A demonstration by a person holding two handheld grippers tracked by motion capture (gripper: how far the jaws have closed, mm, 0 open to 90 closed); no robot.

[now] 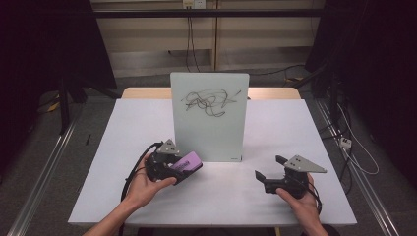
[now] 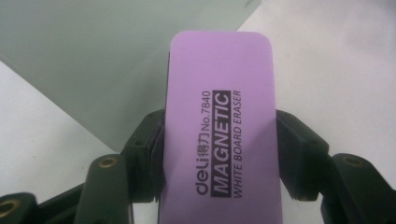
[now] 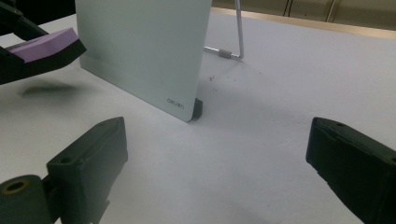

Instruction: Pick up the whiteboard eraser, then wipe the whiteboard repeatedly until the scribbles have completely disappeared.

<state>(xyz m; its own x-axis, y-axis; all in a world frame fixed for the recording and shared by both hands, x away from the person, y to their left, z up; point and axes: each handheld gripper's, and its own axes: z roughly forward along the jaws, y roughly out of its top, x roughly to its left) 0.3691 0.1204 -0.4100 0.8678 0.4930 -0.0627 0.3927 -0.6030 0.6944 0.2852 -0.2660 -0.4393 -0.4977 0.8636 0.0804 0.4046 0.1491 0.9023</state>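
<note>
A small glass whiteboard (image 1: 209,115) stands upright on the white table (image 1: 275,123), with black scribbles (image 1: 210,102) on its upper half. My left gripper (image 1: 182,167) is shut on a purple magnetic whiteboard eraser (image 1: 189,162), held just above the table at the board's lower left corner. In the left gripper view the eraser (image 2: 219,130) sits between both pads (image 2: 149,158), its printed label facing the camera. My right gripper (image 1: 269,167) stands open at the front right of the table, nothing between its fingers (image 3: 93,158). From there I see the board's lower corner (image 3: 180,100) and the eraser (image 3: 44,44) off to the left.
A wire stand (image 3: 233,51) props the board from behind. A wooden strip (image 1: 273,92) runs along the table's far edge. Cables and metal rails lie on the floor to both sides. Bare table surface stretches between the two grippers.
</note>
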